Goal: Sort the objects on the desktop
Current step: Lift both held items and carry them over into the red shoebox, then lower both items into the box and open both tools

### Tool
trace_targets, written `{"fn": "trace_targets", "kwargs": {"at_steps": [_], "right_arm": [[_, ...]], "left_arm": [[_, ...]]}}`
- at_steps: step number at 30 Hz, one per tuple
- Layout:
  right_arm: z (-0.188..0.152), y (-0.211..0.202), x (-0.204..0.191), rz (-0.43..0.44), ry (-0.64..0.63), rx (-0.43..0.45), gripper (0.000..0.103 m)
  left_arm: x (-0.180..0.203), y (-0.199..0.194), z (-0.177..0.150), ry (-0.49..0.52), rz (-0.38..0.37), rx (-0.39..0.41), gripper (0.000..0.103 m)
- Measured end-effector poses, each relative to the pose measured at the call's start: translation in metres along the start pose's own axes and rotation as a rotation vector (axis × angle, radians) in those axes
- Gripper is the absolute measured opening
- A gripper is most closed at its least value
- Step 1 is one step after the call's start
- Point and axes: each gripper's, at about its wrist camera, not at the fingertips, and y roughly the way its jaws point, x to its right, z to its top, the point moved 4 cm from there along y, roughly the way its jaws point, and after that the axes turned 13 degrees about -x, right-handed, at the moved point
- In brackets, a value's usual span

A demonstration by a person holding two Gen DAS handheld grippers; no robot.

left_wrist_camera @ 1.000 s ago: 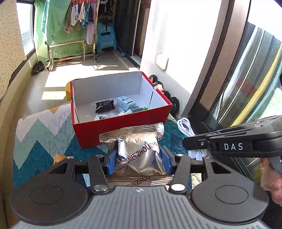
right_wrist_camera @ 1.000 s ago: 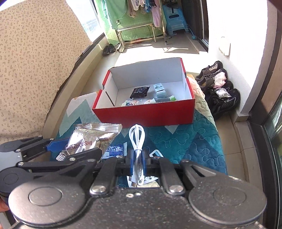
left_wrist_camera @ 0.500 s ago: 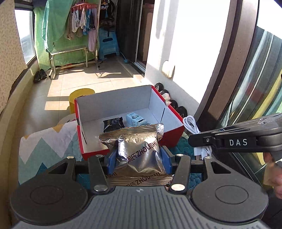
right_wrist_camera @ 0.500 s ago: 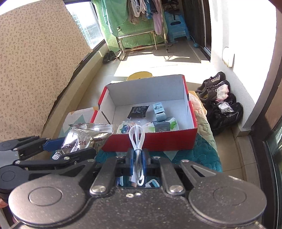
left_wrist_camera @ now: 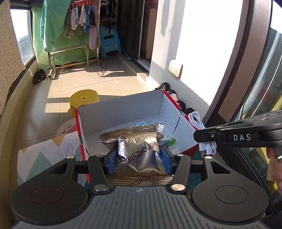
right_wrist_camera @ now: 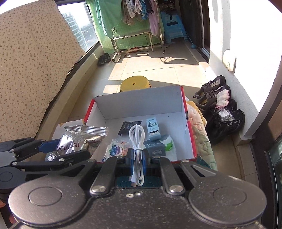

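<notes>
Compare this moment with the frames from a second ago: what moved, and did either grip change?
Both grippers carried their loads forward to the red box: it was ahead of them and now sits under the silver snack packet and the white cable. Nothing was picked up or released. The left gripper stays clamped on the packet, the right gripper on the cable; the box's contents lie unchanged.

A yellow stool (right_wrist_camera: 135, 82) stands on the tiled floor (right_wrist_camera: 158, 67). Shoes (right_wrist_camera: 218, 104) line the wall. Laundry (left_wrist_camera: 82, 15) hangs above a blue stool (left_wrist_camera: 110, 42).
</notes>
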Motion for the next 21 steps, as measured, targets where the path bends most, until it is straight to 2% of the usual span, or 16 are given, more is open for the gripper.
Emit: {"fn": "trace_targets", "kwargs": {"at_steps": [11, 21], "right_arm": [[0.037, 0.032, -0.002, -0.032, -0.004, 0.001, 0.009], [0.049, 0.071, 0.005, -0.073, 0.019, -0.046, 0.009]], "left_arm": [[-0.011, 0.041, 0.025, 0.007, 0.01, -0.049, 0.05], [-0.024, 0.08, 0.035, -0.033, 0.006, -0.107, 0.05]]}}
